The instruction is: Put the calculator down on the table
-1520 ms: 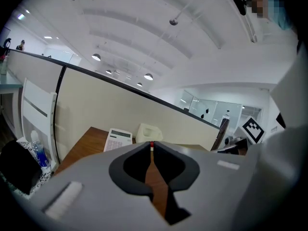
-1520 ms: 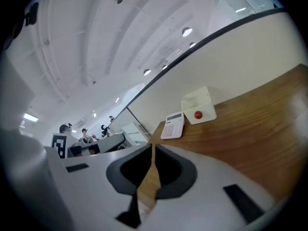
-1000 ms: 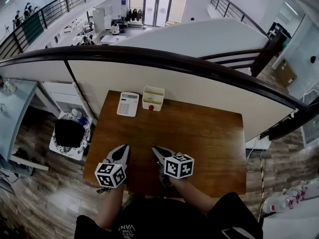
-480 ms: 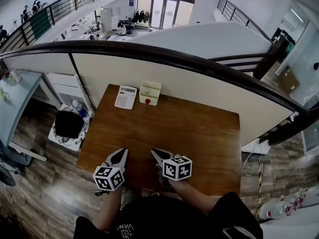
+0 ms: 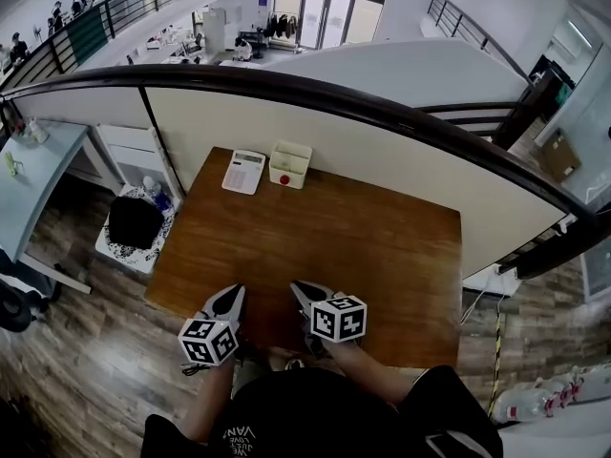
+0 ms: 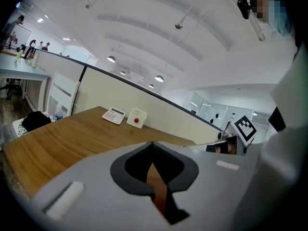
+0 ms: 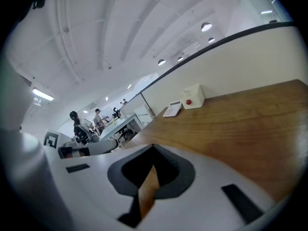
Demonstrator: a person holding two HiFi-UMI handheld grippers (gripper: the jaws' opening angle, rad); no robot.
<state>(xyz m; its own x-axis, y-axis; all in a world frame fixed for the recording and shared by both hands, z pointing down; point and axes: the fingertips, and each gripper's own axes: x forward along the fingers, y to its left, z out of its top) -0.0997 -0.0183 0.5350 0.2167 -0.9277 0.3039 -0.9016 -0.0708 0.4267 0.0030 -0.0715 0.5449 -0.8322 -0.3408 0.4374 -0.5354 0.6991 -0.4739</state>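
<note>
The calculator lies flat on the brown counter, at the far left corner. Just beside it, on its right, sits a small white box with a red dot on it. Nothing is holding the calculator.

The 2 hand-held grippers are at the near edge of the counter, far from the calculator. The left hand-held gripper has its jaws pressed together with nothing in between. The right hand-held gripper is pressed together too, and it is empty. They sit side by side and do not touch each other.

A black bag rests on a white stool to the left of the counter.
</note>
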